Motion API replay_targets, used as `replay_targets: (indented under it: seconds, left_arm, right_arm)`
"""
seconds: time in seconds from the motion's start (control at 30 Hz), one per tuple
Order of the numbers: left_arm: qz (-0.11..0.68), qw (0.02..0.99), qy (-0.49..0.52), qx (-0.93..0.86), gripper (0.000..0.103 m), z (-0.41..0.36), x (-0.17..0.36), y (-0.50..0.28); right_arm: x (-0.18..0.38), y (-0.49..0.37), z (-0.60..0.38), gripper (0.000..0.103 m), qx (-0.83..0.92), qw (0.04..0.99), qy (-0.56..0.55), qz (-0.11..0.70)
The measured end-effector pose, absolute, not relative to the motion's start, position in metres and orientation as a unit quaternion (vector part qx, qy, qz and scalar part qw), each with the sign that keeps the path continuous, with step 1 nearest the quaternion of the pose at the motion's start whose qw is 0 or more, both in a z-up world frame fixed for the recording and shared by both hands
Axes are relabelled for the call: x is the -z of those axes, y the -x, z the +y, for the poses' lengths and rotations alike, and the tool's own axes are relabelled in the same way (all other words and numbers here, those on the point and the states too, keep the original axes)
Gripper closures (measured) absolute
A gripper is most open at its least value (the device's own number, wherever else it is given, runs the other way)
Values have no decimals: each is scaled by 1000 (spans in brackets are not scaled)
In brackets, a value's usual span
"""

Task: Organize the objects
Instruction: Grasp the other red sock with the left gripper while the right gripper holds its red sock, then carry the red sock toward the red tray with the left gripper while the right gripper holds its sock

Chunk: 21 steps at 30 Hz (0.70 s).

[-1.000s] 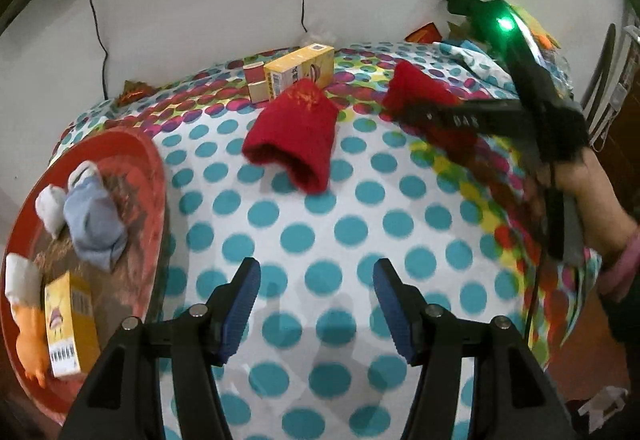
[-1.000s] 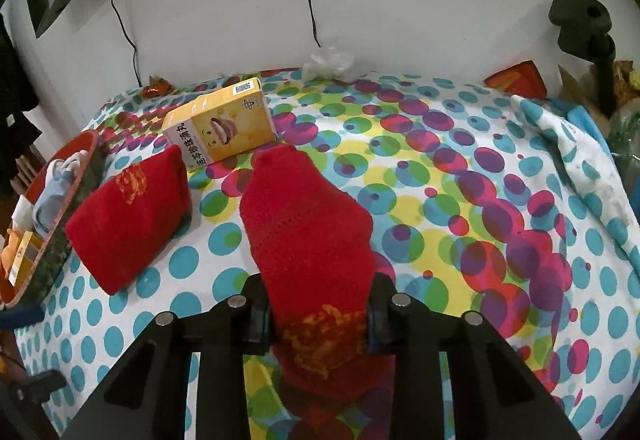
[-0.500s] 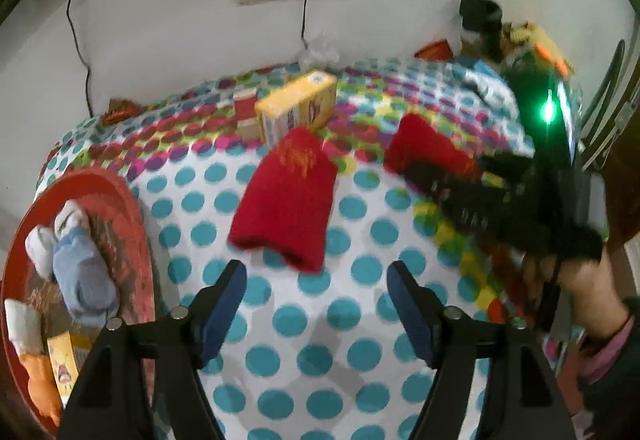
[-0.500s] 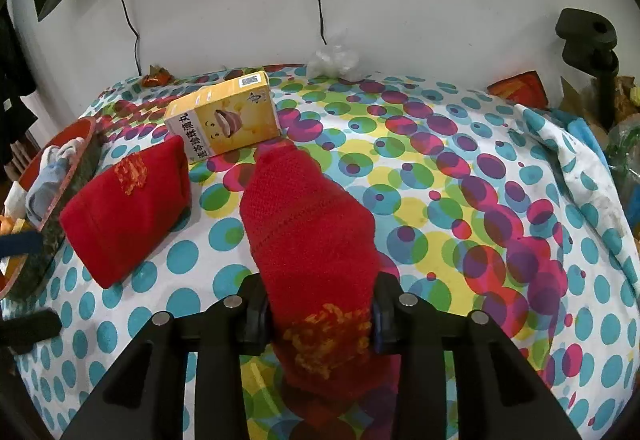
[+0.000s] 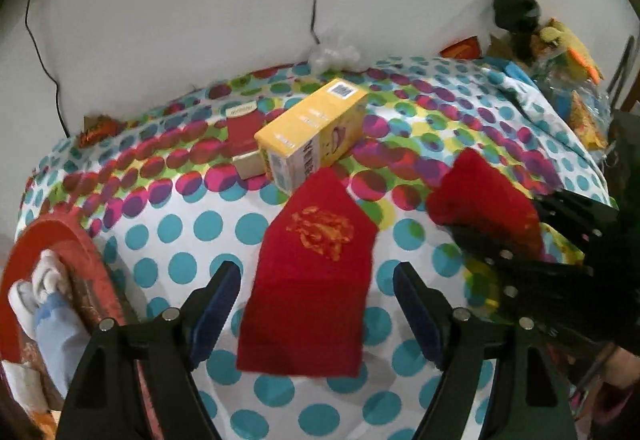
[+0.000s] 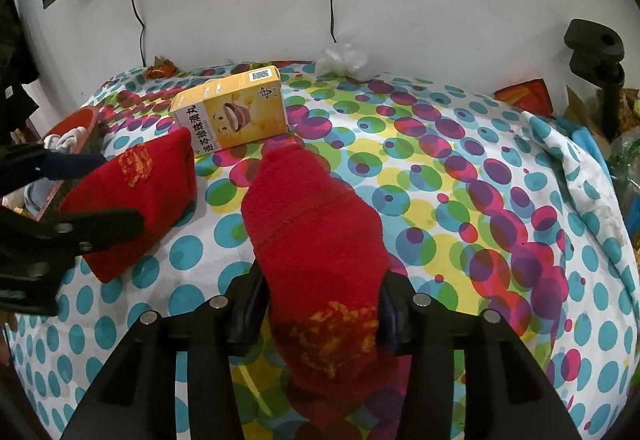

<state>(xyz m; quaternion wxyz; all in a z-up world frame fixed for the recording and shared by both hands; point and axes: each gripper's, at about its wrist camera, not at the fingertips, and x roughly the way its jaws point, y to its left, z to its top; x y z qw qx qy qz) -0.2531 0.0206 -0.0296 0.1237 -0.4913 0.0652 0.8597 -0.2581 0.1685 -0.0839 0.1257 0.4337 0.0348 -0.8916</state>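
Red socks: two, both flat on the dotted cloth.
Left sock [image 5: 312, 280]: between the left gripper [image 5: 316, 304] fingers, untouched; jaws wide.
Right sock [image 6: 320, 260]: between the right gripper [image 6: 320, 312], jaws opening, pads still at its sides.
Yellow box [image 6: 236, 112]: one, beyond both fingertips.
Red tray [image 5: 80, 260]: one, left of the left fingers.

I am holding the left gripper [image 5: 316, 304] at the bottom centre of its frame, angled downward, fingers [image 5: 216, 300] spread wide. My right gripper [image 6: 320, 312], low in its frame, is opening, its fingers [image 6: 248, 316] still flanking a red sock [image 6: 316, 248].
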Motion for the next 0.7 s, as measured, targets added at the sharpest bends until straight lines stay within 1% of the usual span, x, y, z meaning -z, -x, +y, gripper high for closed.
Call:
replay_targets:
  seconds: [0.13,0.27,0.43,0.57,0.7]
  left_arm:
    - [44,110,498,-859,22,17,43,259]
    - [61,95,503,-857,22,21,59,261]
    - [45,96,488,-866,21,18,61,261]
    - [43,94,474,-875,19,19,62,259]
    - [40,91,464,-880,18,19,62,257]
  right_arm:
    - [84,259,169,56,891,129,-434,33]
    - [84,259,168,55,891,130,-434,33]
    - [84,260,166,51,890,134,-435,35]
    - [85,259,162,47,889,131,-436,49]
    - [86,259,159,46,889,128,-436,58]
